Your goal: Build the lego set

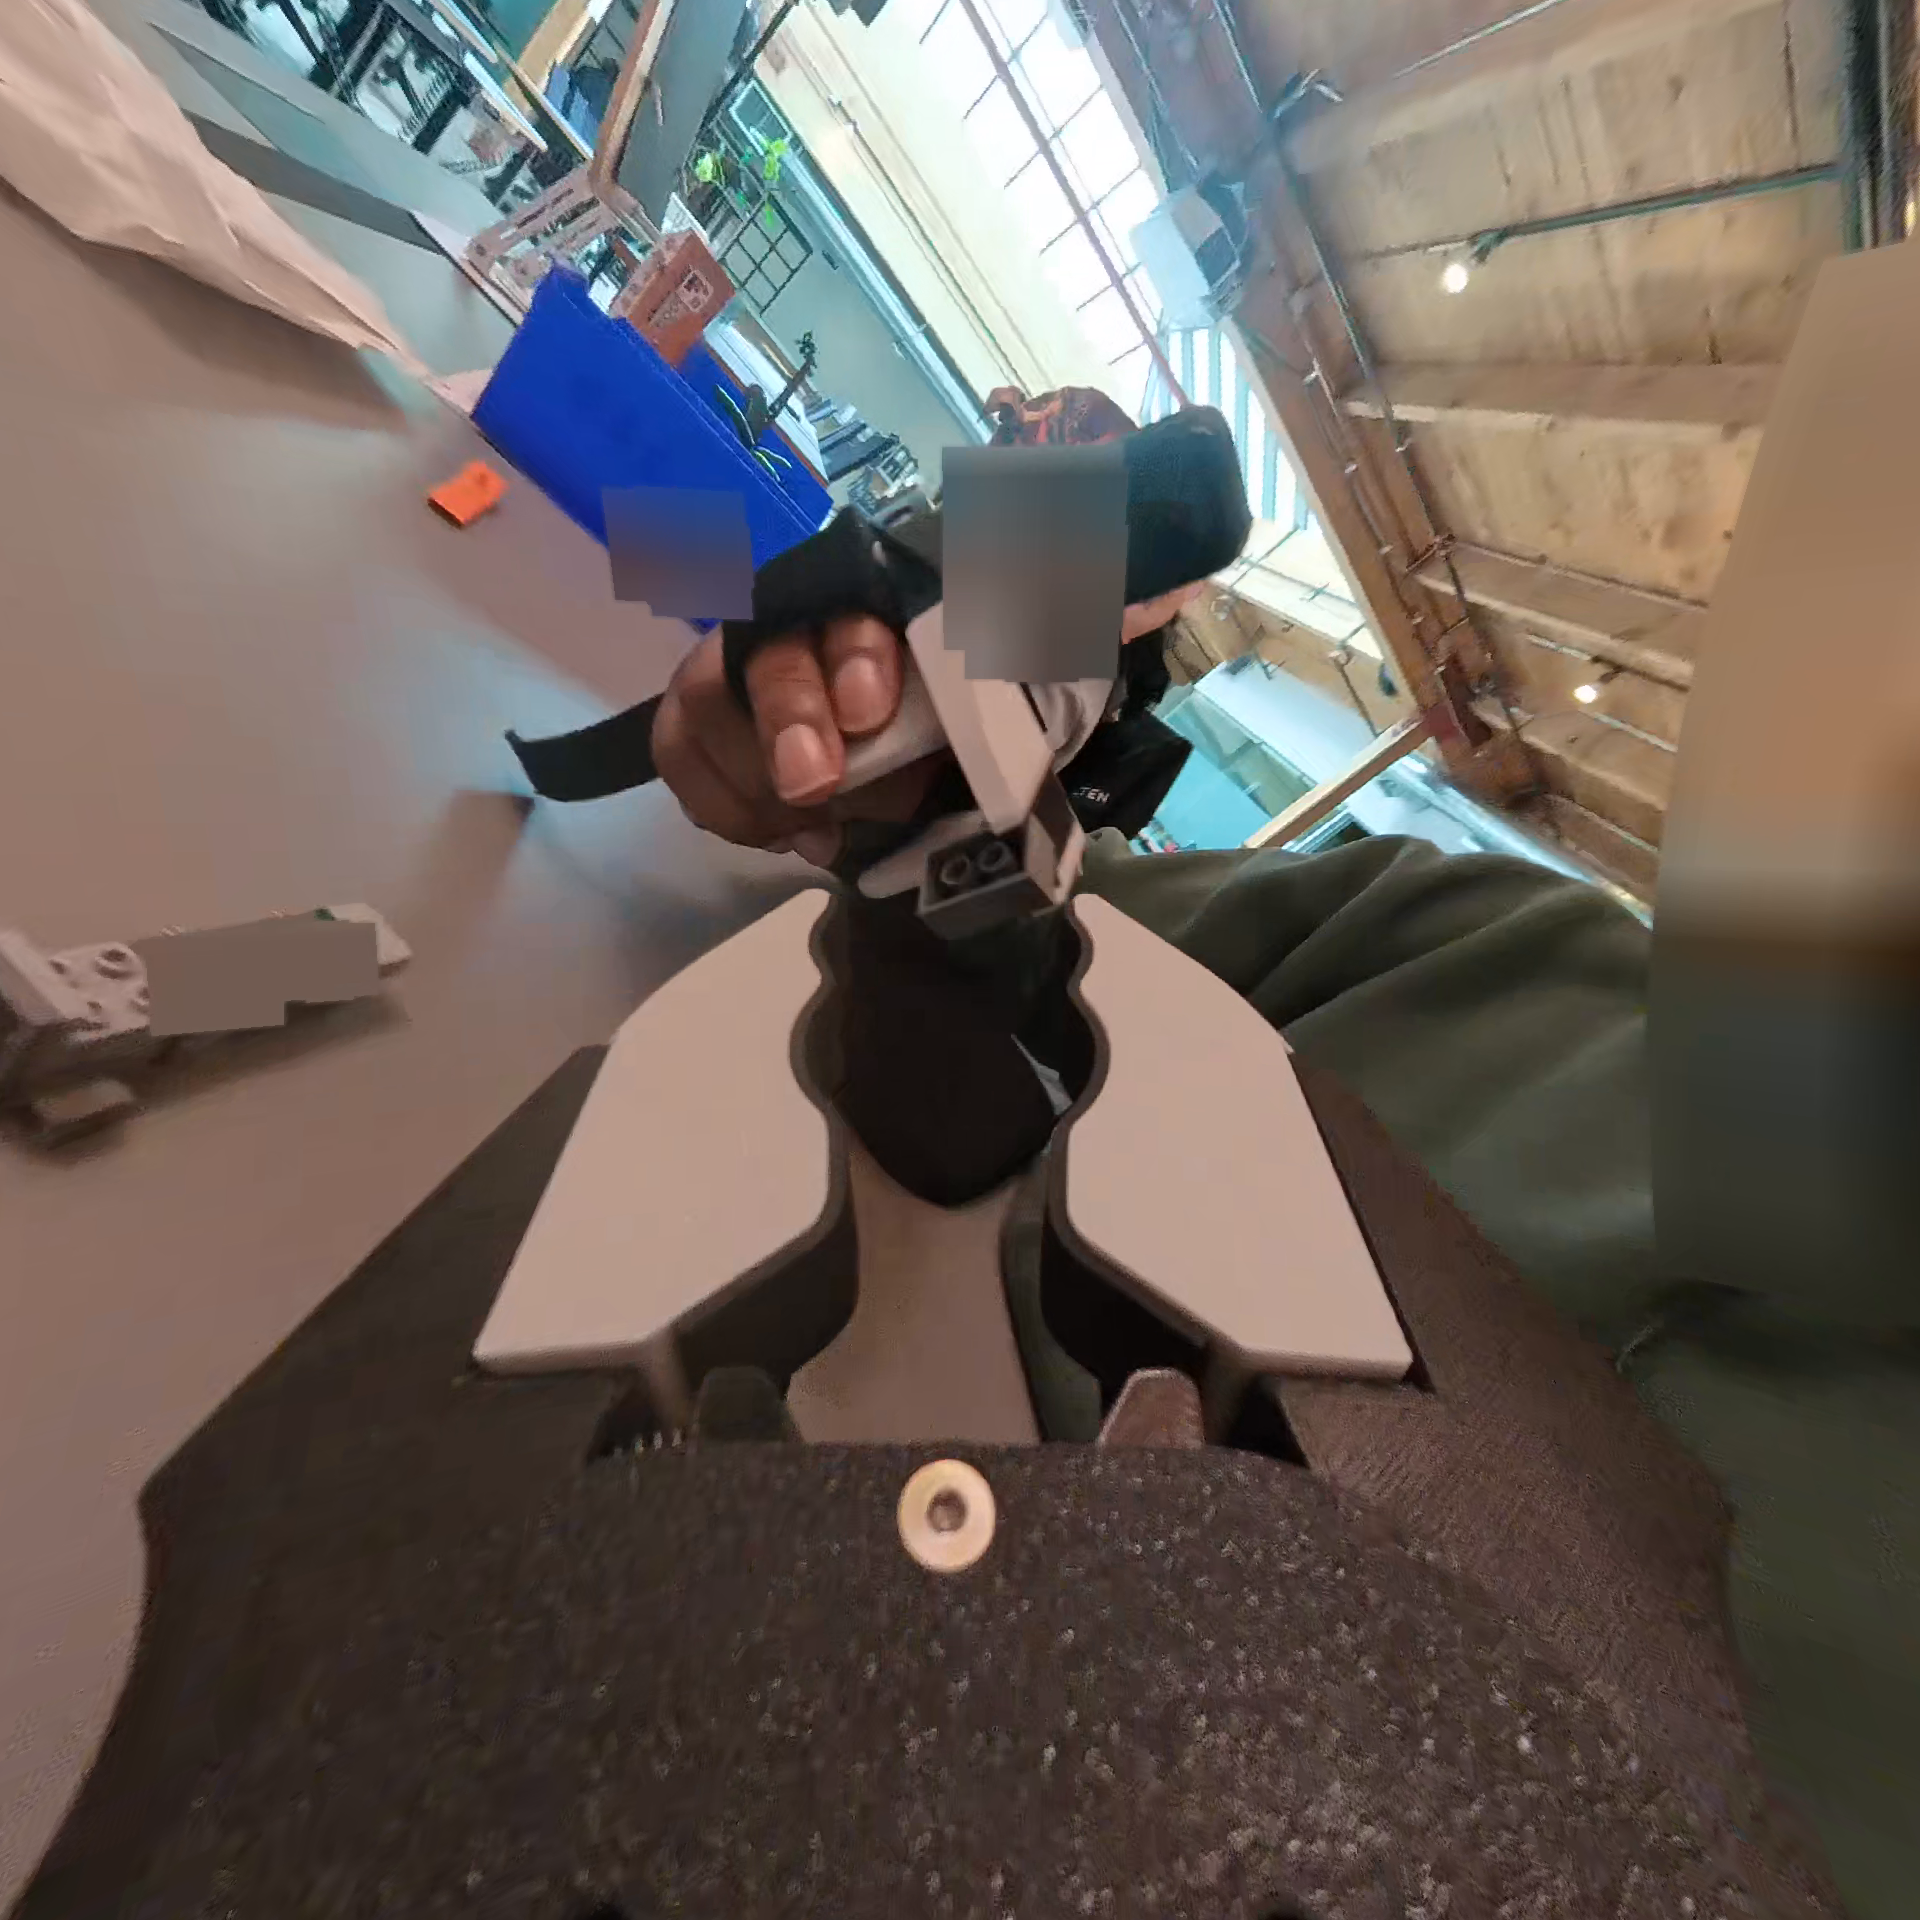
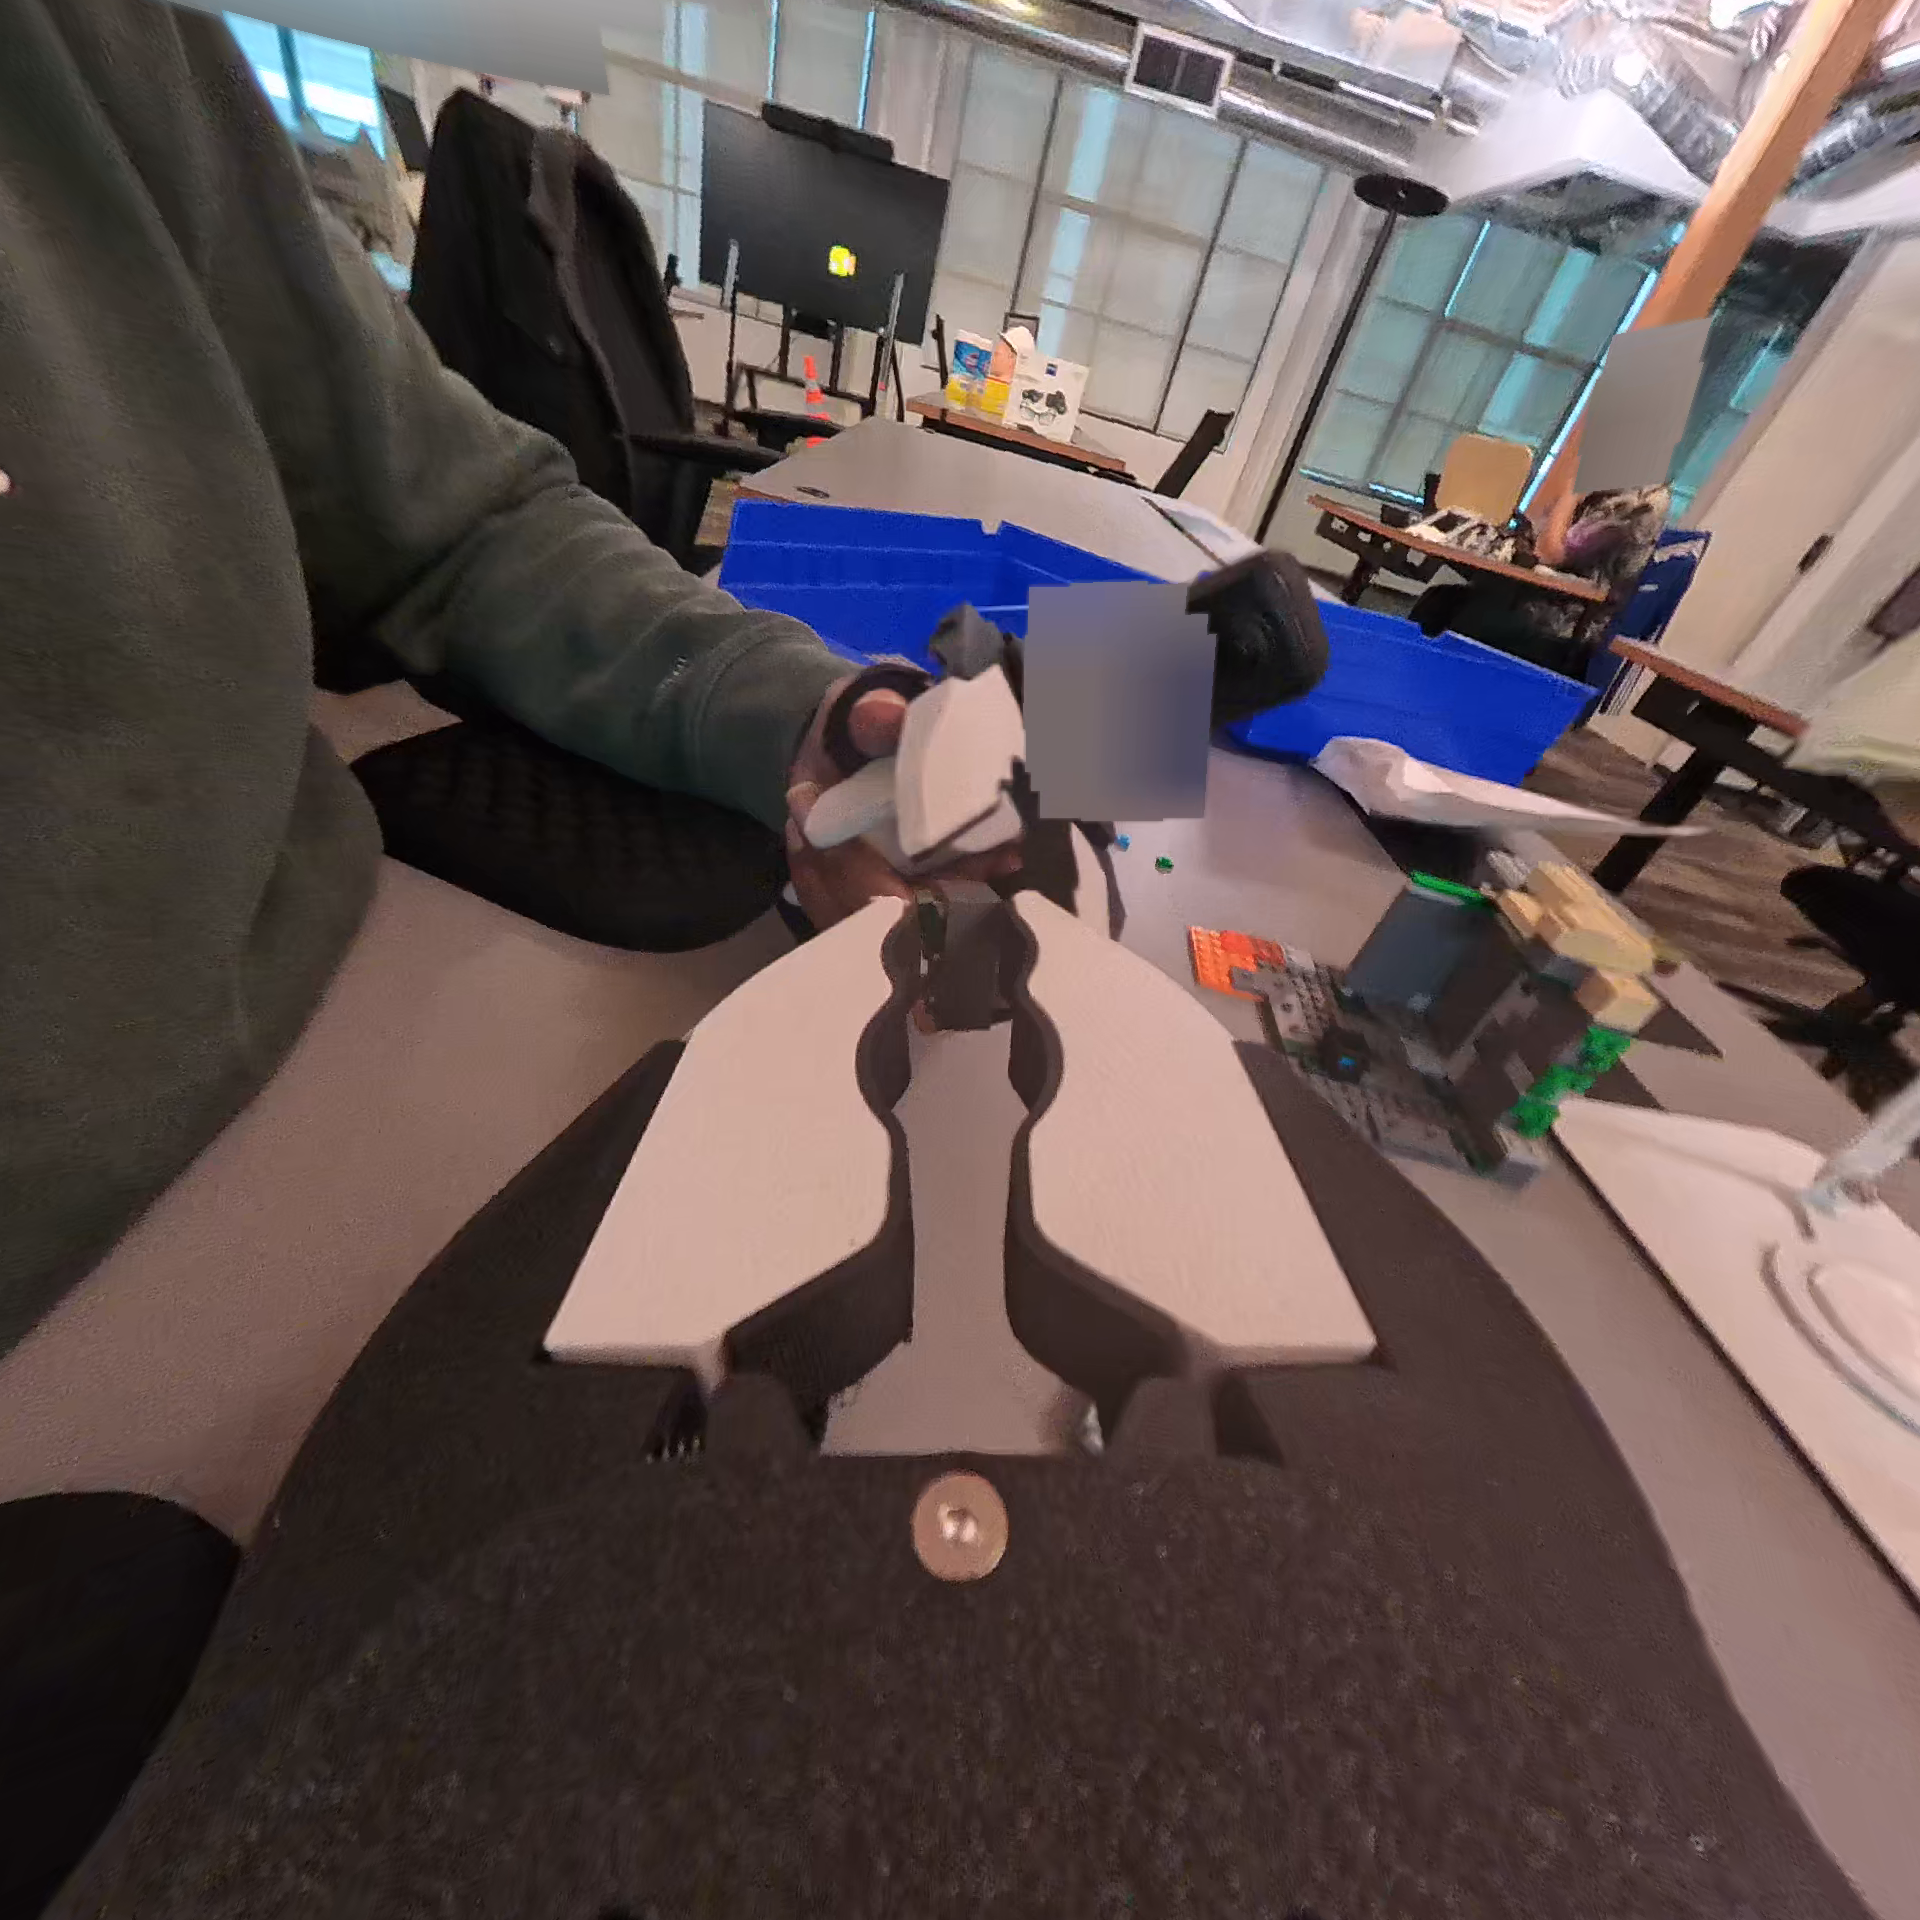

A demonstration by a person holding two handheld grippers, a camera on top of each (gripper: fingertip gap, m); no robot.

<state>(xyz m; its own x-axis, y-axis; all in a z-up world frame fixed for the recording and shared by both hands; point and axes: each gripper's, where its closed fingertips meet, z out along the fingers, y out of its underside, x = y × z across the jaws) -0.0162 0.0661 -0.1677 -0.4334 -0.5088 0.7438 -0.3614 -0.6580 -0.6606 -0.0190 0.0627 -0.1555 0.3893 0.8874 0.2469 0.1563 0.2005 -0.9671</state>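
Note:
My right gripper [image 2: 958, 920] is shut on a dark grey brick [image 2: 971, 966] and holds it in the air above the table. In the left wrist view the same brick [image 1: 982, 883] shows its hollow underside, pinched in the right gripper [image 1: 977, 868], which a hand holds. My left gripper [image 1: 956, 914] is open, its fingertips standing either side of that brick without closing on it. It also shows in the right wrist view [image 2: 951, 852], pointing down at the brick. The partly built lego model [image 2: 1455, 1018] stands on the table at the right; in the left wrist view it shows at the left edge [image 1: 73, 997].
A blue bin [image 2: 1403, 675] stands at the back of the grey table [image 2: 1247, 862]. An orange plate [image 2: 1231, 956] lies beside the model. White paper [image 2: 1714, 1247] lies at the right. A green sleeve [image 2: 571, 644] reaches in from the left. Less than 4 cm separates the two grippers' tips.

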